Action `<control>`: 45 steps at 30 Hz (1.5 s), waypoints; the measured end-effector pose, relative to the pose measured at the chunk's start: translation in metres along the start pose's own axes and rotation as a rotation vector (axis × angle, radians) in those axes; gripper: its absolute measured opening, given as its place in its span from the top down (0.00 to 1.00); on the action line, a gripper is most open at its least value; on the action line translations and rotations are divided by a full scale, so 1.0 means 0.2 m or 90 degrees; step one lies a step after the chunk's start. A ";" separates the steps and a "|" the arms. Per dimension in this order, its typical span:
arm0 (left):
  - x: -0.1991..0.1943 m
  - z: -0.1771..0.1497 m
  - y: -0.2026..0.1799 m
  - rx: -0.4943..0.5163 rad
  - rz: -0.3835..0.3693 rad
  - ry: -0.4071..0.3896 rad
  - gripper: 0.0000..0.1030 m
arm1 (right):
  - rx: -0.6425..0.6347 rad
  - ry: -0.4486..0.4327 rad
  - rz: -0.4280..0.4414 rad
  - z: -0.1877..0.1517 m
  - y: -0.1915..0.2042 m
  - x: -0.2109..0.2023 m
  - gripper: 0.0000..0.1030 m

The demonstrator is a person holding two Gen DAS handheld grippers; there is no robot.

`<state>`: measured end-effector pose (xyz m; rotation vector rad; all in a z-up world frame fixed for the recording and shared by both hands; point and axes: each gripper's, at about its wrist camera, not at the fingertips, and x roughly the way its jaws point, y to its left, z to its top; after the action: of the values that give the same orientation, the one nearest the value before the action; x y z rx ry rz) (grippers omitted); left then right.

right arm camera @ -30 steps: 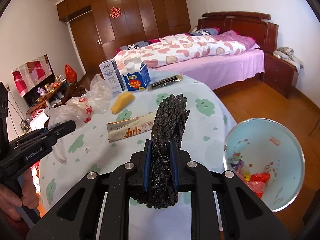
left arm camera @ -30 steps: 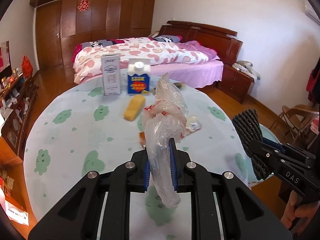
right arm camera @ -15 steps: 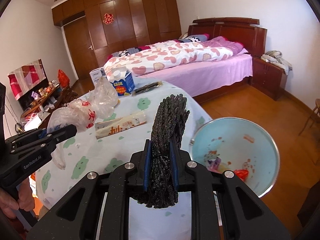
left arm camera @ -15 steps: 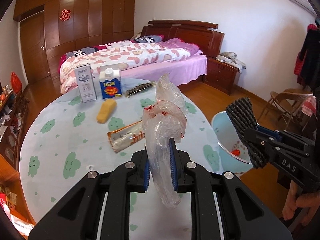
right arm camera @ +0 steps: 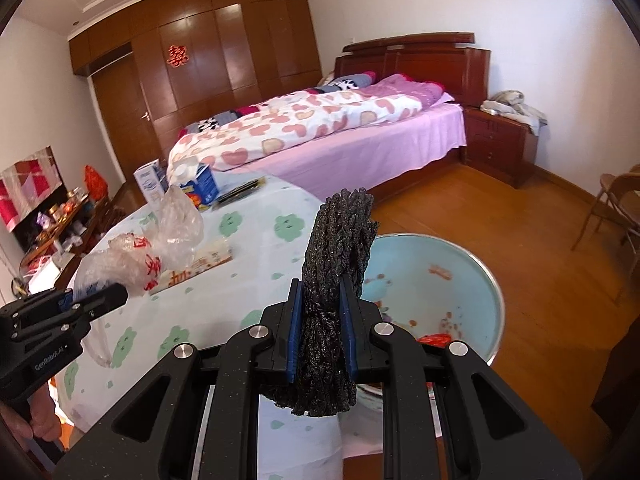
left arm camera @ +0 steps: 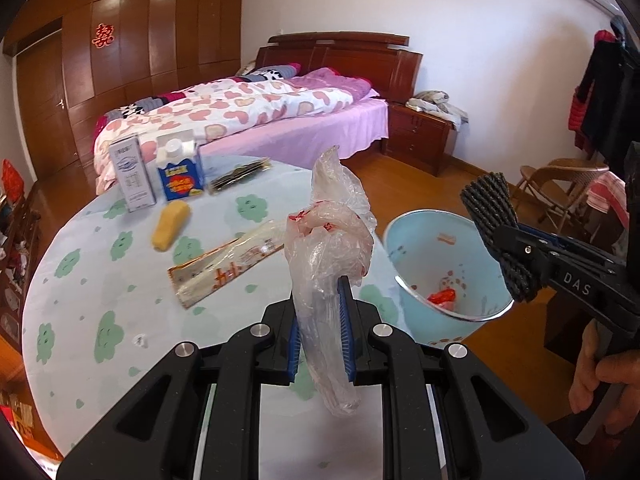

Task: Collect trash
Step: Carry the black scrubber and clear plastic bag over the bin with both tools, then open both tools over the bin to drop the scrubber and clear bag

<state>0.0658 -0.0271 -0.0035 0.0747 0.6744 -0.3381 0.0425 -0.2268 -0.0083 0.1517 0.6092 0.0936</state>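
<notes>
My left gripper (left arm camera: pixel 322 300) is shut on a crumpled clear plastic bag (left arm camera: pixel 330 236) with red print, held above the table's right edge; it also shows in the right wrist view (right arm camera: pixel 136 256). My right gripper (right arm camera: pixel 322 300) is shut on a black folded mesh bundle (right arm camera: pixel 340 236), held over the near rim of the light blue trash bin (right arm camera: pixel 452 264). The bundle (left arm camera: pixel 494 220) shows over the bin (left arm camera: pixel 424 252) in the left wrist view. The bin holds some red and coloured scraps.
On the round table with a green-cloud cloth (left arm camera: pixel 100 280) lie a long snack wrapper (left arm camera: pixel 228 264), a yellow bar (left arm camera: pixel 170 226), a dark packet (left arm camera: pixel 238 176), a blue carton (left arm camera: pixel 180 172) and a white box (left arm camera: pixel 132 176). A bed, nightstand and folding chair stand beyond.
Both grippers have swung right, away from the table's middle toward the bin. The bin has come closer under the right gripper. Both loads stay clamped.
</notes>
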 end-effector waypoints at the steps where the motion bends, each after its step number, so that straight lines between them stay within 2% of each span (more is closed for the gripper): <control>1: 0.00 0.01 -0.01 0.003 -0.001 -0.001 0.84 | 0.006 -0.001 -0.003 0.00 -0.02 0.00 0.82; 23: 0.14 0.13 -0.39 0.075 -0.049 0.001 0.84 | 0.082 -0.007 -0.079 0.01 -0.32 0.03 0.82; 35: 0.40 0.14 -0.59 0.086 -0.080 0.053 0.84 | 0.128 0.032 -0.098 -0.04 -0.50 0.15 0.82; 45: 0.58 0.09 -0.64 0.080 -0.079 0.103 0.83 | 0.165 0.066 -0.085 -0.10 -0.61 0.26 0.81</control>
<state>0.1186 -0.1833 -0.0556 0.1814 0.8195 -0.4976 0.0794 -0.3370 -0.0744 0.3584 0.7329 -0.1076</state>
